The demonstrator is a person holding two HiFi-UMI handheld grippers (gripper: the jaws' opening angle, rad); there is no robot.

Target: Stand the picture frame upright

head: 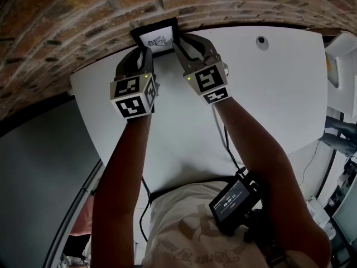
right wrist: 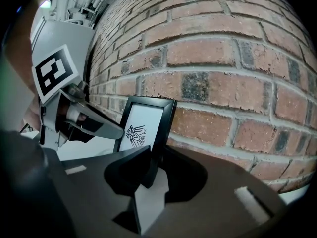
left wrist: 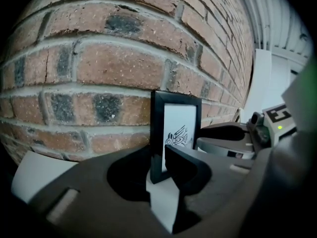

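The picture frame (head: 157,38) is standing on its bottom edge at the far rim of the white table (head: 262,105), right by the brick wall (head: 78,21). Whether its back is touching the bricks, no view is showing. Its printed face is looking toward the person and it is sitting close to vertical.

The left gripper (left wrist: 158,156) is reaching in with its jaws partly closed around the frame's left border. The black stile is filling the gap between them, and they appear to be pressing on it. The right gripper (right wrist: 156,155) is doing the same on the right border, one jaw lying in front of the glass and the other behind it. So both claws are holding the frame, one on each side.

Judging from this, the lifting part is looking finished and the step in hand is settling and letting go. To do that well, the person should be keeping both grips level so the frame is not twisting, and should be feeling for it resting on its own support — a back stand, if there is one, is hidden. Then one claw should be easing open a little while the other is steadying, and each should be drawing straight back, away from the wall, without dragging a border along.
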